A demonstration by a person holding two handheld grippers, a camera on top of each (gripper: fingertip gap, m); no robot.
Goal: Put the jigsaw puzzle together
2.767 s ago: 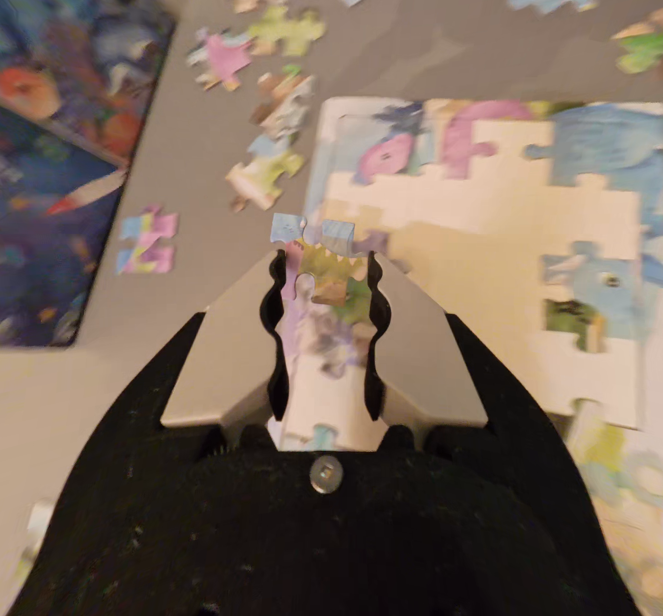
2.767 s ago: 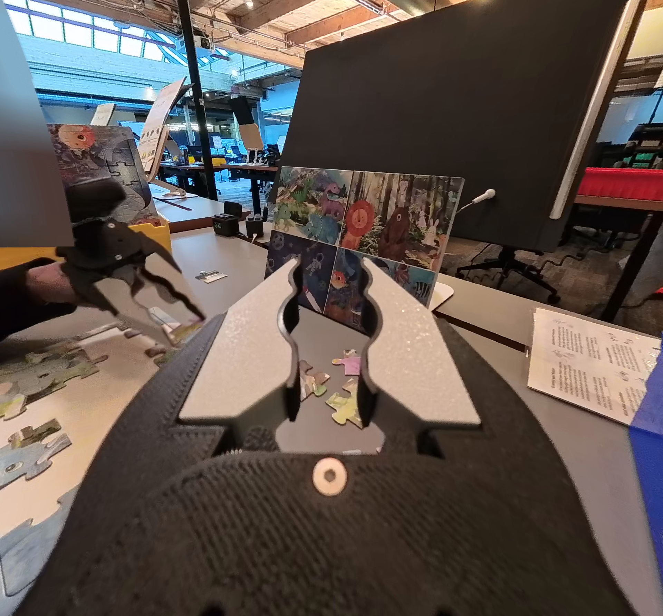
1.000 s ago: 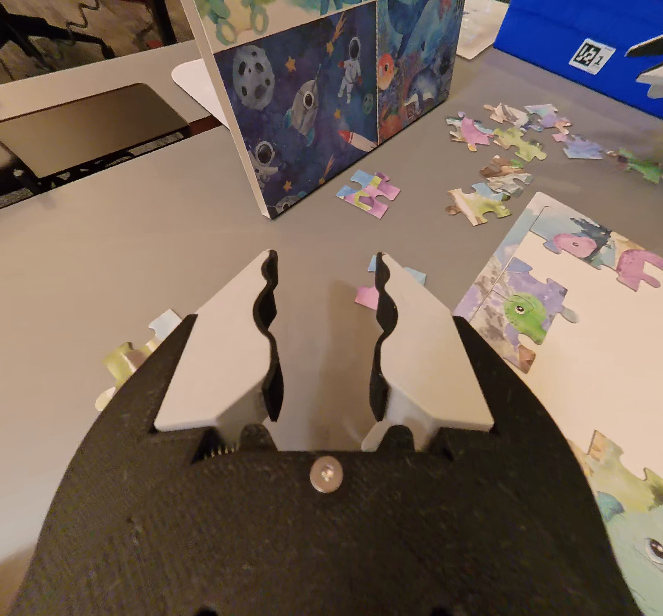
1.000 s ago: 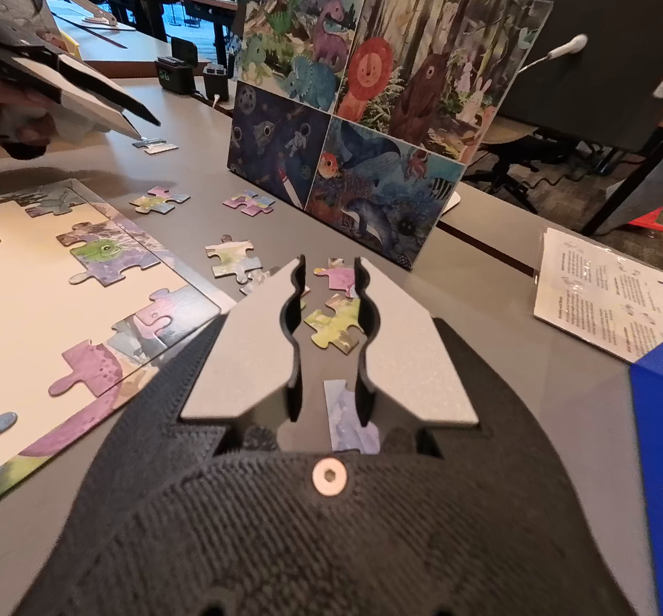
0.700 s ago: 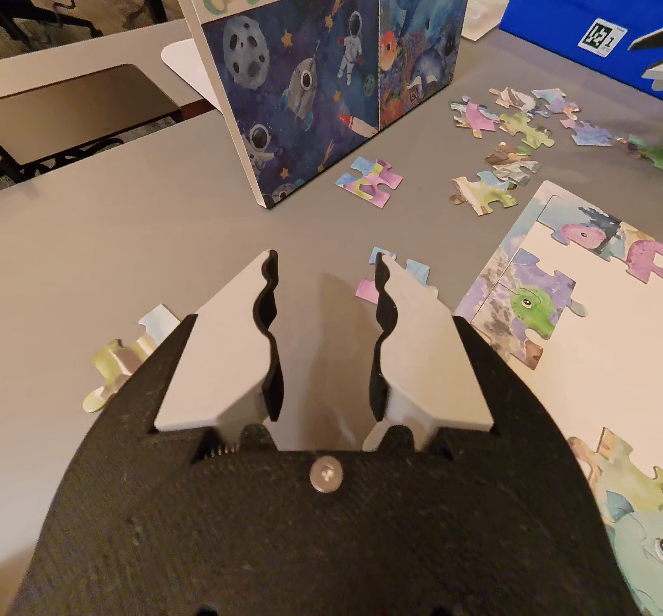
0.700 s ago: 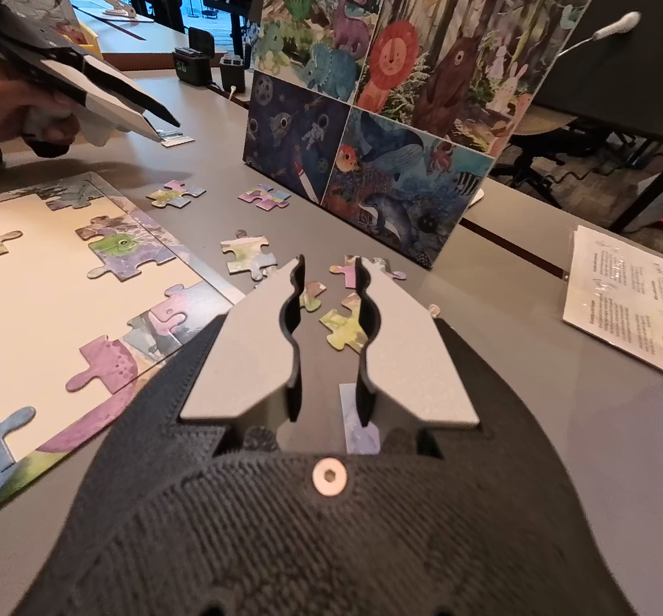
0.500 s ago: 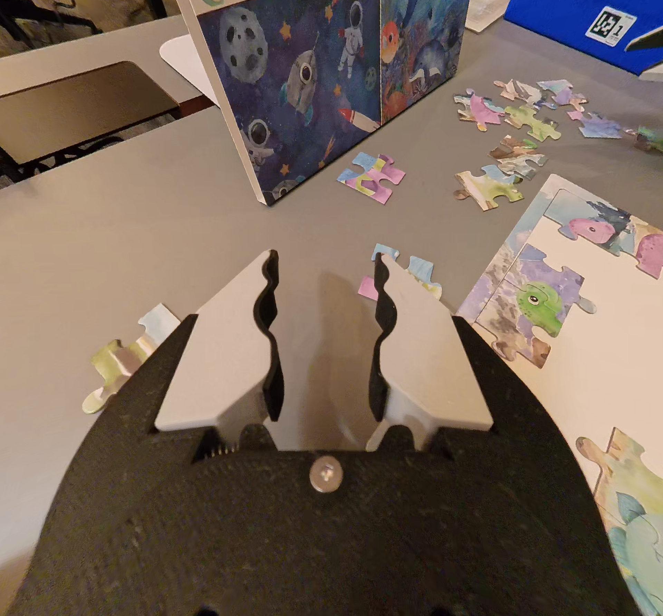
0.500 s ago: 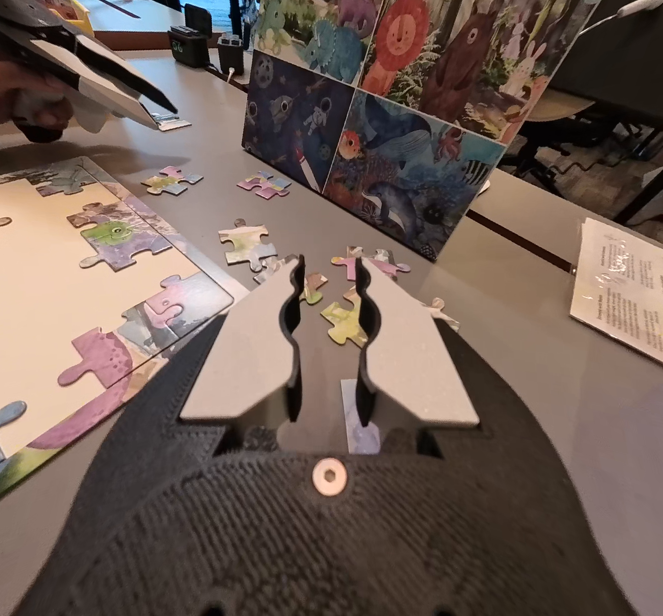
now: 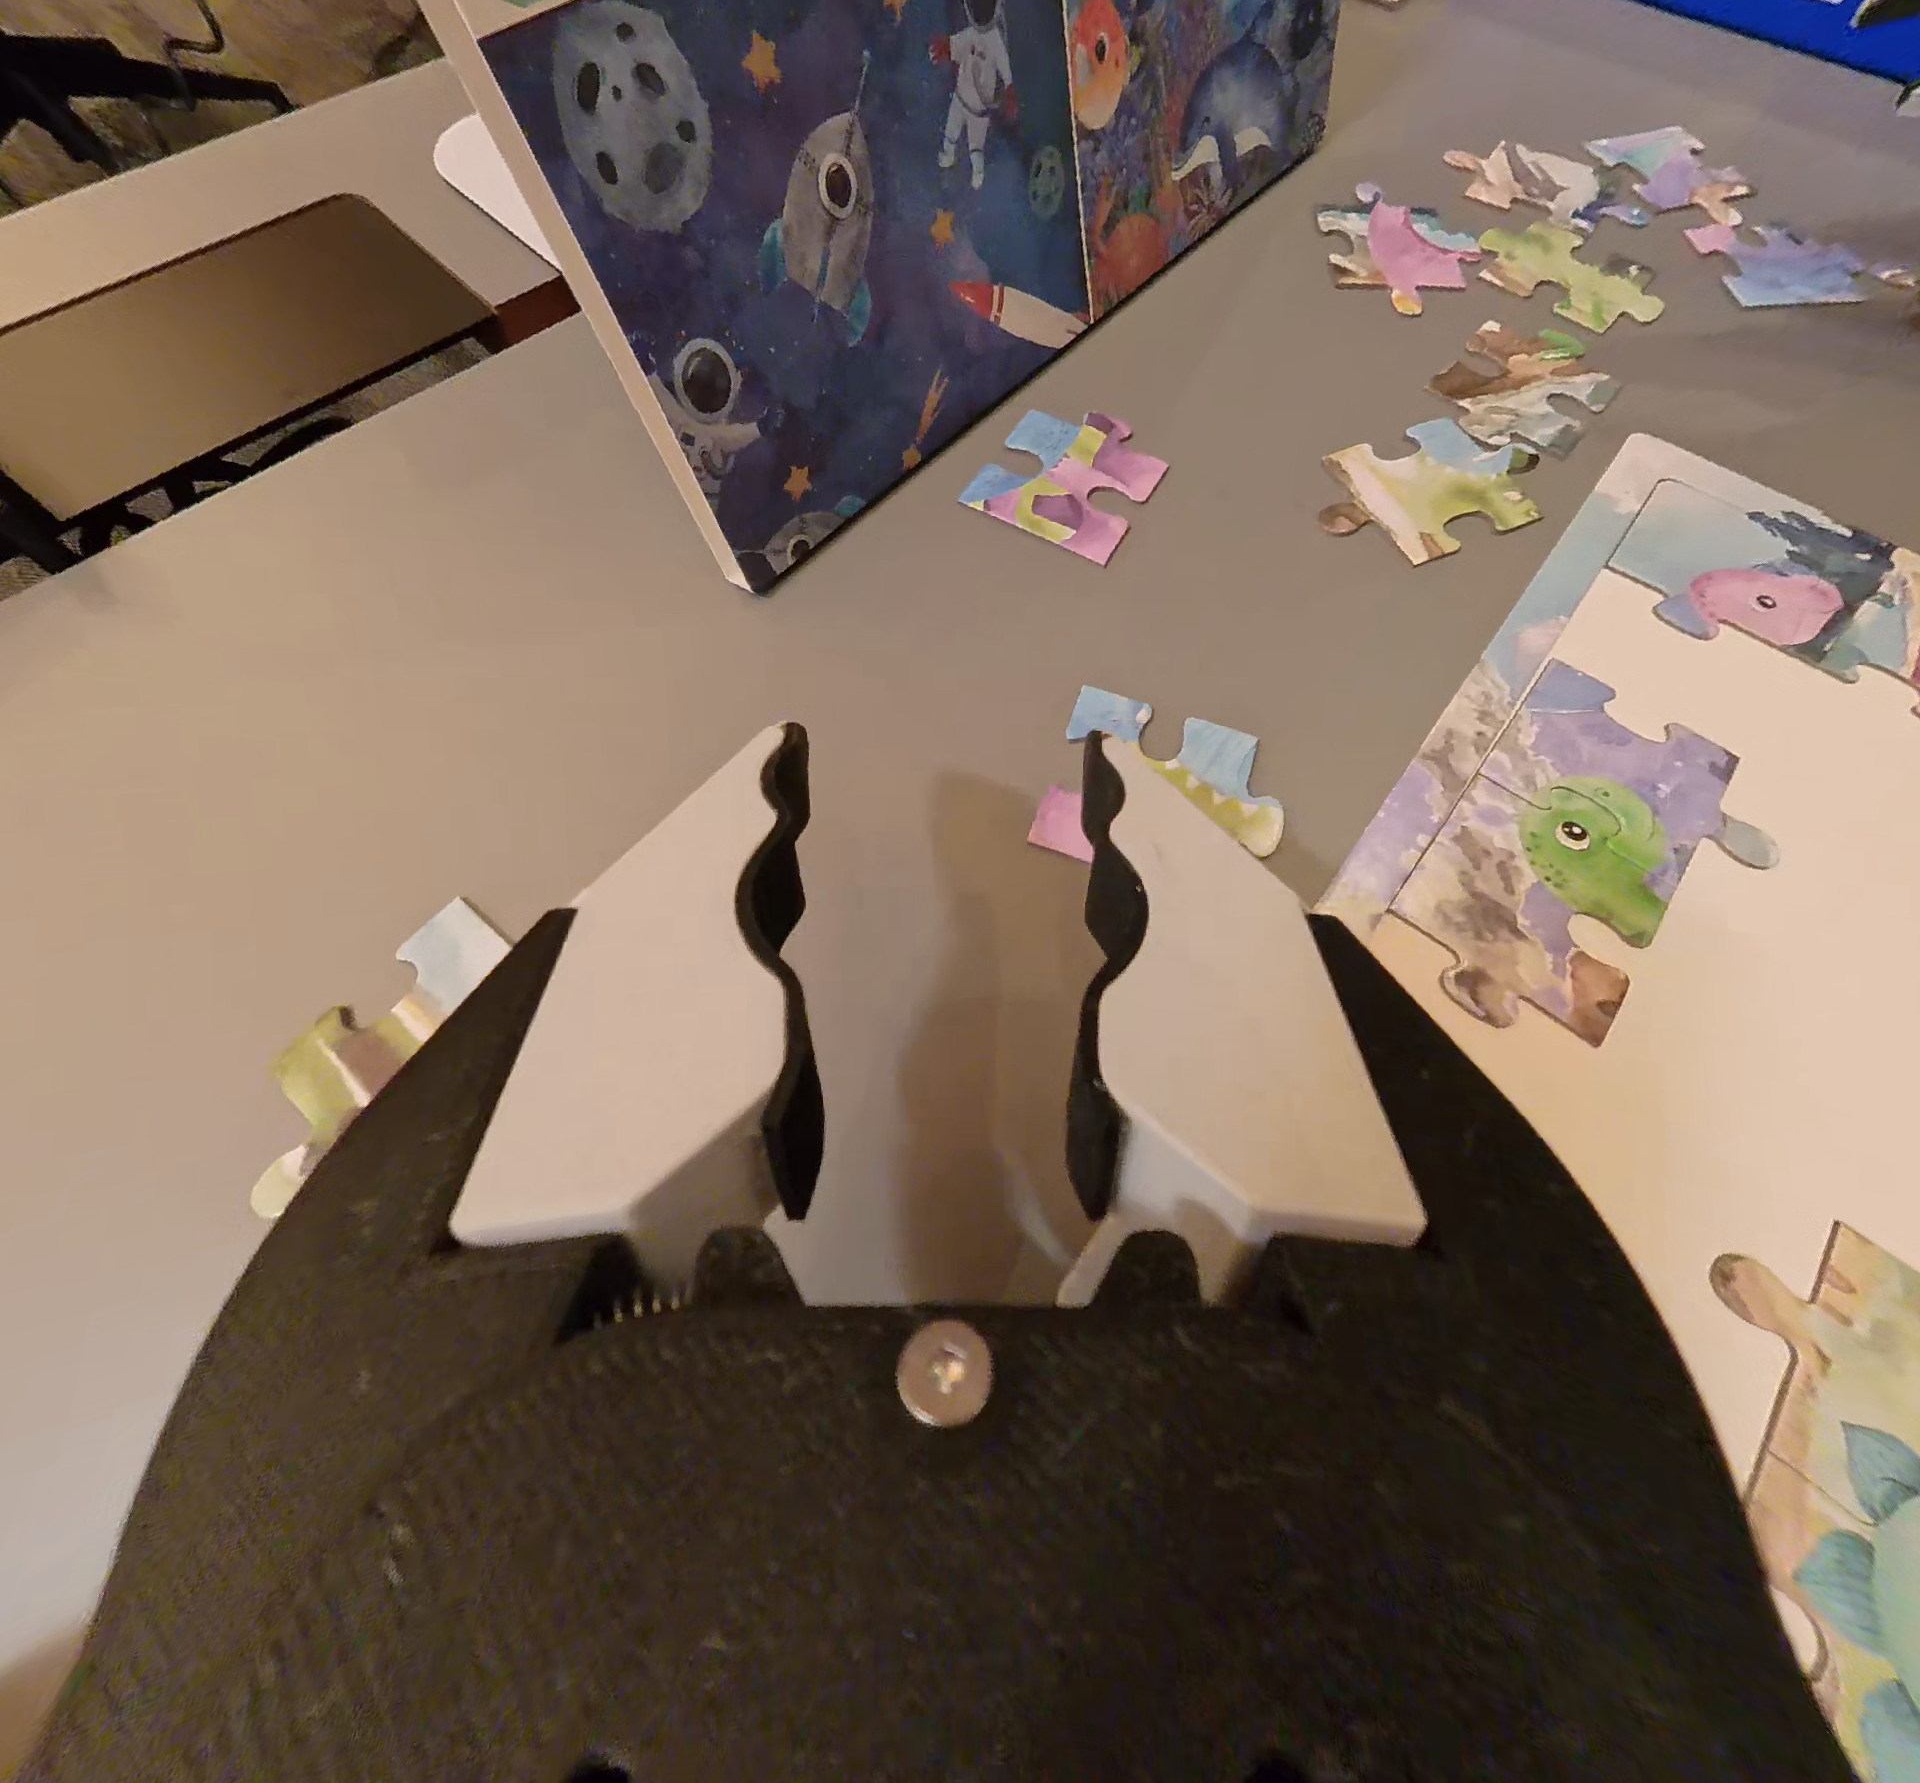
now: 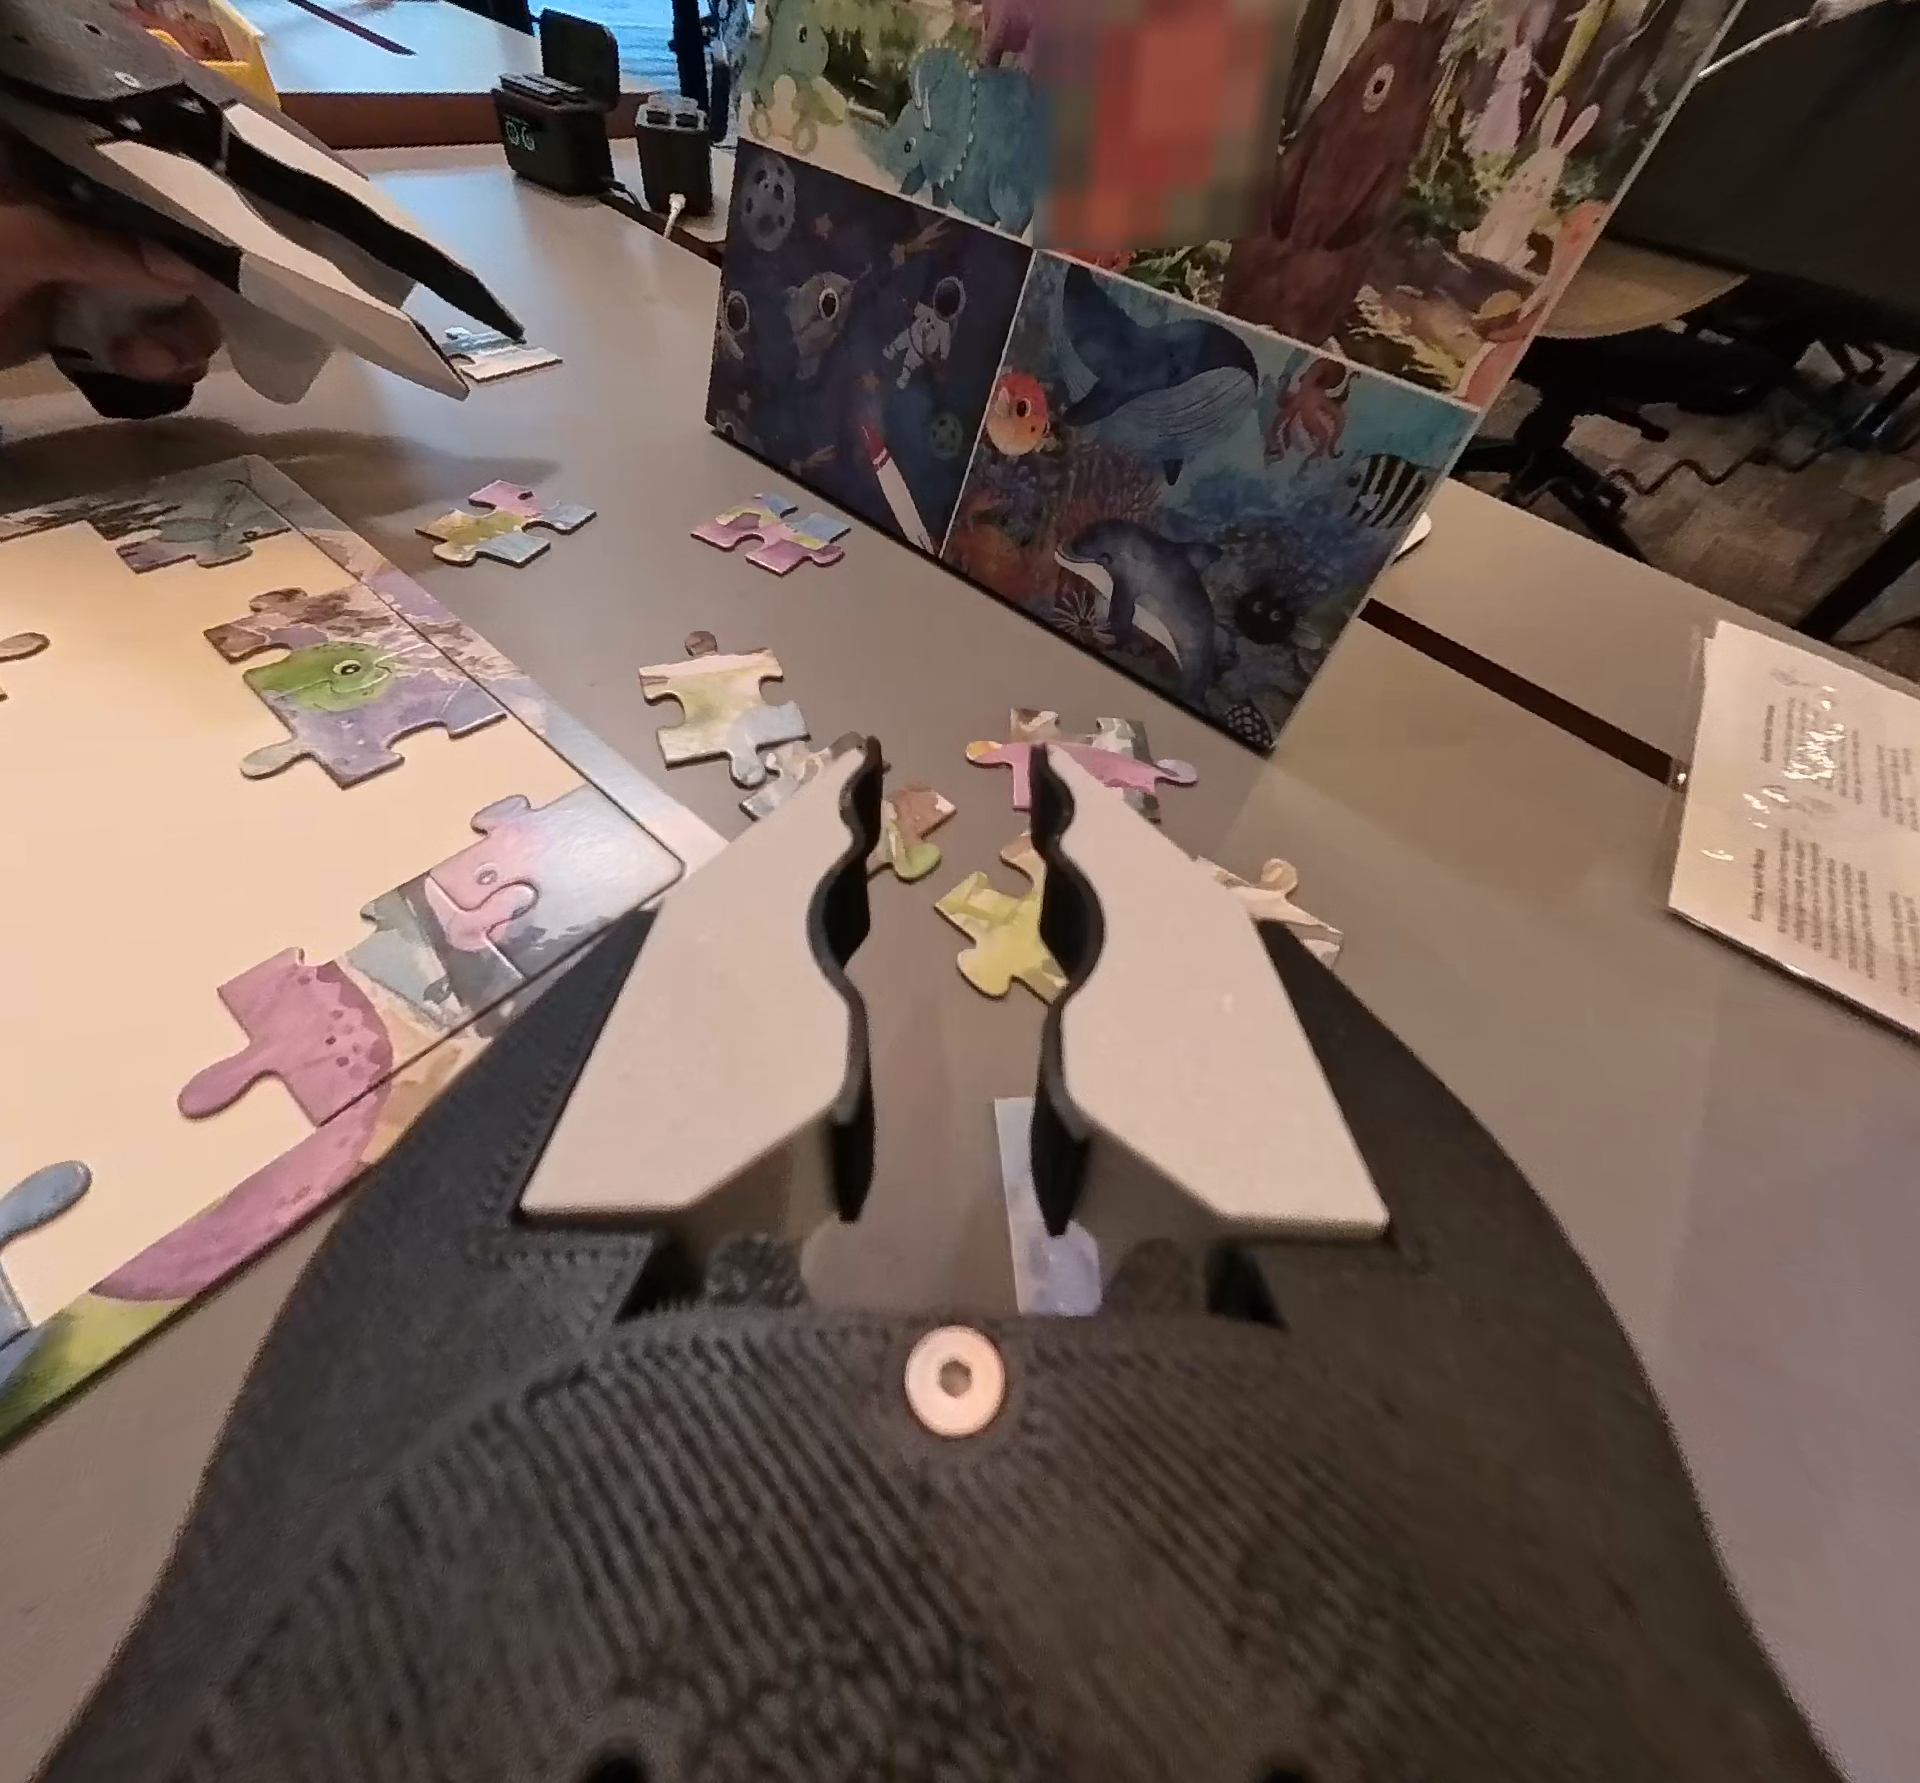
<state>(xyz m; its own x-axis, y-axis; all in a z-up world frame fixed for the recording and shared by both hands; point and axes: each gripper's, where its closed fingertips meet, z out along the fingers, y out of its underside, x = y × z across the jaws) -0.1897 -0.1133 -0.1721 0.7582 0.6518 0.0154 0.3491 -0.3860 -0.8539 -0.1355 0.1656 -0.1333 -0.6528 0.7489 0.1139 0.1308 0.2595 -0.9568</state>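
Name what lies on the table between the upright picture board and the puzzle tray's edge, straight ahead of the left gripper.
In the left wrist view, two loose pieces: a pink-blue-yellow piece near the picture board, and a blue-green piece beside the puzzle tray, partly behind the left gripper.

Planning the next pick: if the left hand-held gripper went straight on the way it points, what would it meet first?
Probably bare grey table: the open left hand-held gripper tilts down at it. The loose blue-and-pink piece lies just right of that line; the upright picture board stands beyond.

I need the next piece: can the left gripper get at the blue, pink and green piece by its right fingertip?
Probably yes: the left gripper is open and empty, and the blue, pink and green piece lies flat on bare grey table.
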